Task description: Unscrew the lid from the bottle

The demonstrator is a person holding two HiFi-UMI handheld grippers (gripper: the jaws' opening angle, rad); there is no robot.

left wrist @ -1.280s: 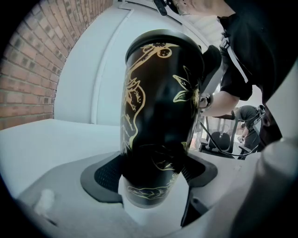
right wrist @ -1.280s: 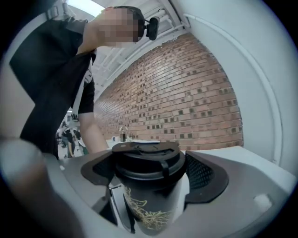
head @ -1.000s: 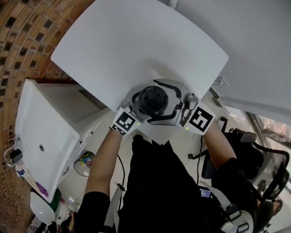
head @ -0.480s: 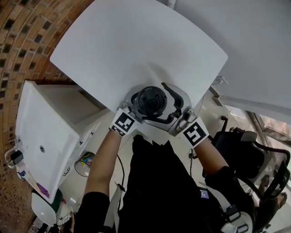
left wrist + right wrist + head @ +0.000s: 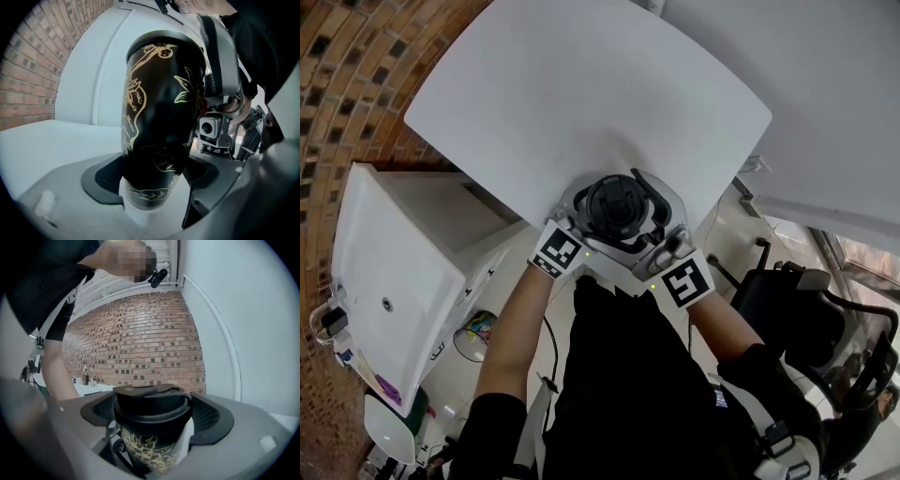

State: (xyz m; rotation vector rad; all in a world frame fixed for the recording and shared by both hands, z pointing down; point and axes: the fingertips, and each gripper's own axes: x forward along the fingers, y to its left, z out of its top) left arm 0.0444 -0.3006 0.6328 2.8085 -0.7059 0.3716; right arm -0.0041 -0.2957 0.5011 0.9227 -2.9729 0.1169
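Observation:
A black bottle (image 5: 159, 108) with gold drawings stands upright at the near edge of the white table (image 5: 581, 94). From above I see its black lid (image 5: 617, 206). My left gripper (image 5: 152, 183) is shut on the bottle's lower body, coming in from the near left. My right gripper (image 5: 152, 416) reaches in from the near right at lid height. Its jaws are closing with the lid (image 5: 152, 401) between them, the pads (image 5: 208, 416) right beside the rim. Whether they press on it is unclear.
A white cabinet (image 5: 394, 281) stands low at the left beside a brick wall (image 5: 337, 75). A second white tabletop (image 5: 825, 94) lies at the upper right. A black office chair (image 5: 825, 328) is at the right, behind my arm.
My right gripper has swung from the bottle's right side round toward its near side, and its jaws have narrowed round the lid. The left gripper and bottle have stayed put.

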